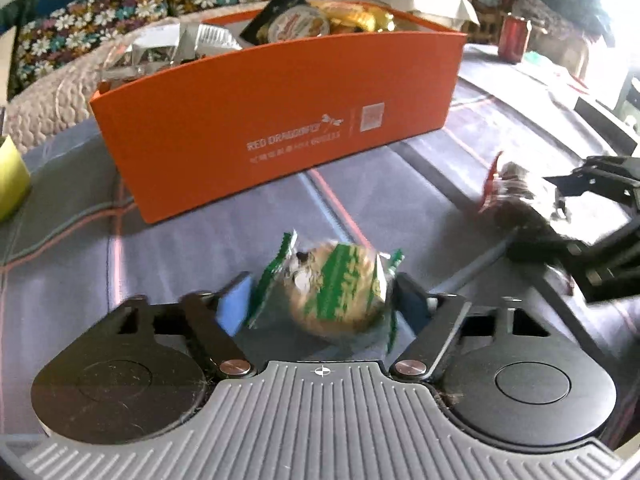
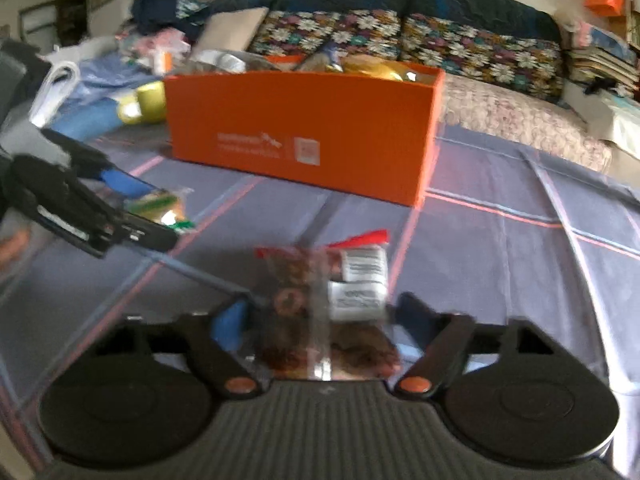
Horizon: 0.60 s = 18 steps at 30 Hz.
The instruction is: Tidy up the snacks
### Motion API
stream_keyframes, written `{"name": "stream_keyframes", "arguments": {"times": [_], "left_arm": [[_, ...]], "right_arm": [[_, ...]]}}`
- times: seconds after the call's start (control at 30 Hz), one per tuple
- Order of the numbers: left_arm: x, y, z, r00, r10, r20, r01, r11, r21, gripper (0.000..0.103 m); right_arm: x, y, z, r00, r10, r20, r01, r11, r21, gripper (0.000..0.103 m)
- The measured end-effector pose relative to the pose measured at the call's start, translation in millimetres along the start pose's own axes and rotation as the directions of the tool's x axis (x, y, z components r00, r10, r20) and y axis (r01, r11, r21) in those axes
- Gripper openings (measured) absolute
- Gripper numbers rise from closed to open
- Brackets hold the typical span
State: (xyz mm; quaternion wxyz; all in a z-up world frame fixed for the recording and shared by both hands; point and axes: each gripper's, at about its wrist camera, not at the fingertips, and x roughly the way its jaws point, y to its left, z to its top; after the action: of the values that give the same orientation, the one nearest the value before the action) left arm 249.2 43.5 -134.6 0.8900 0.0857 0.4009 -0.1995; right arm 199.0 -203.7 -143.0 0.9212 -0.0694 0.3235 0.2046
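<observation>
My left gripper [image 1: 320, 300] is shut on a green-and-clear wrapped pastry [image 1: 336, 292], held above the blue checked cloth [image 1: 180, 264]. My right gripper [image 2: 320, 312] is shut on a clear packet of dark brown snacks with red trim [image 2: 328, 304]. Each gripper shows in the other's view: the right one [image 1: 552, 200] with its packet [image 1: 512, 196] at the right, the left one [image 2: 140, 216] with the pastry [image 2: 160, 204] at the left. An orange box [image 1: 280, 120] holding several snacks stands ahead; it also shows in the right wrist view [image 2: 304, 136].
A red can [image 1: 514, 38] stands beyond the box on the right. A yellow-green cup [image 2: 150, 100] and bags lie left of the box. A floral sofa [image 2: 440, 40] runs behind the table.
</observation>
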Motion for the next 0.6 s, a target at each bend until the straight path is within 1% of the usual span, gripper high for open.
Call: {"name": "stream_keyframes", "arguments": {"times": [0.03, 0.07, 0.1, 0.17, 0.23, 0.37, 0.47, 0.6], "left_arm": [[-2, -4, -1, 1.000, 0.010, -0.001, -0.010, 1.000, -0.004, 0.051], [-6, -8, -3, 1.000, 0.020, -0.001, -0.020, 1.000, -0.008, 0.045], [-8, -11, -5, 1.000, 0.026, -0.001, -0.026, 1.000, -0.013, 0.041], [-15, -16, -9, 0.999, 0.040, -0.007, -0.040, 0.998, -0.040, 0.041], [-25, -18, -14, 0.999, 0.052, 0.010, -0.051, 0.996, -0.079, 0.041], [-49, -17, -10, 0.996, 0.072, 0.056, -0.064, 0.988, -0.141, 0.041], [-66, -10, 14, 0.992, 0.077, 0.105, -0.060, 0.986, -0.156, 0.041], [-76, 10, 64, 0.982, 0.074, 0.176, -0.040, 0.981, -0.192, 0.041]], "right_arm": [[-2, -3, 0, 1.000, 0.007, -0.003, -0.007, 1.000, 0.015, 0.059], [-3, -5, -1, 1.000, 0.009, -0.003, -0.009, 1.000, 0.029, 0.059], [-6, -8, -1, 1.000, 0.015, -0.003, -0.015, 0.999, 0.048, 0.059], [-12, -16, -4, 0.999, 0.046, 0.002, -0.046, 0.993, 0.113, 0.059], [-20, -22, -3, 0.998, 0.061, 0.021, -0.064, 0.984, 0.166, 0.059], [-37, -25, 14, 0.994, 0.068, 0.091, -0.085, 0.976, 0.201, 0.059], [-47, -28, 44, 0.985, 0.081, 0.150, -0.110, 0.973, 0.201, 0.059], [-43, -29, 96, 0.976, 0.062, 0.210, -0.089, 0.989, 0.120, 0.059]]}}
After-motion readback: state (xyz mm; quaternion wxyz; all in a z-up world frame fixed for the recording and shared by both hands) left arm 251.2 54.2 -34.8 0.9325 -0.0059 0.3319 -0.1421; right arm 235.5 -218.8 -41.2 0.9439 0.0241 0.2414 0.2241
